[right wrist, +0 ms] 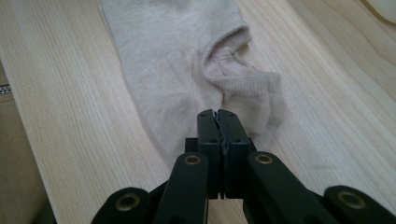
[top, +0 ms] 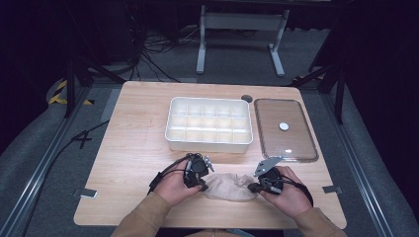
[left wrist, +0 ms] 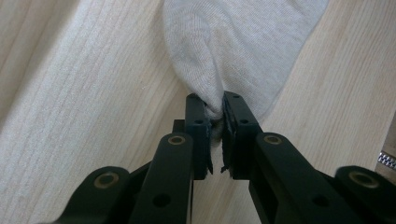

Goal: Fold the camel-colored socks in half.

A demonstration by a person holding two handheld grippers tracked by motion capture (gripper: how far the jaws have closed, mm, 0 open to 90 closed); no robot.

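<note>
A beige sock point(top: 230, 186) lies on the wooden table point(top: 138, 148) near its front edge, between the person's two hands. My left gripper point(top: 203, 186) is at the sock's left end. In the left gripper view the left gripper point(left wrist: 213, 105) is shut on a bunched fold of the sock point(left wrist: 243, 42). My right gripper point(top: 252, 187) is at the sock's right end. In the right gripper view the right gripper point(right wrist: 218, 114) has its jaws pressed together over the sock point(right wrist: 163, 60), beside its ribbed opening. Whether they pinch cloth there is unclear.
A white tray with several compartments point(top: 209, 144) stands behind the sock at the table's middle. To its right lies a clear lid point(top: 296, 143) with a white knob. A small dark round hole point(top: 247, 98) is near the far edge. Bare wood spreads to the left.
</note>
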